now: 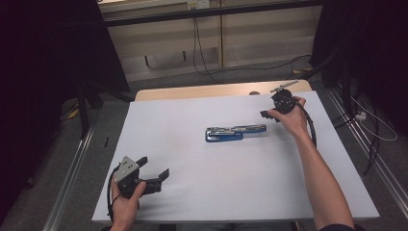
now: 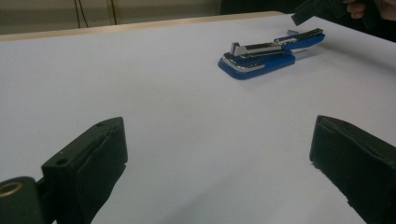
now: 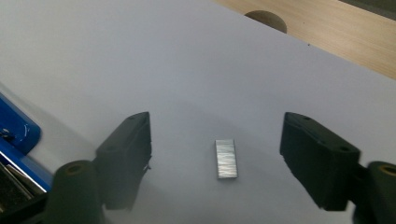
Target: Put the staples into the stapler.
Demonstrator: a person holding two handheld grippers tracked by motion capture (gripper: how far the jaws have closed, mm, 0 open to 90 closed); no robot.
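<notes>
A blue and chrome stapler point(image 1: 234, 132) lies swung out flat near the middle of the white table top point(image 1: 202, 192). Its blue end point(image 3: 14, 140) shows at the left edge of the right gripper view. My right gripper point(image 1: 268, 115) hovers just right of the stapler, pointing down. A short strip of silver staples point(image 3: 226, 158) lies on the white surface between the open jaws of the right gripper point(image 3: 217, 128), with clear gaps on both sides. My left gripper point(image 1: 155, 166) rests at the front left, open with nothing in it, and the stapler point(image 2: 266, 53) lies far ahead of it.
A bare wooden strip point(image 1: 192, 91) runs along the table's far edge, with a round hole point(image 3: 264, 18) in it near the right gripper. Cables trail on the floor beyond the table and to its right. The right gripper's tip point(image 2: 308, 11) pokes in at the top of the left gripper view.
</notes>
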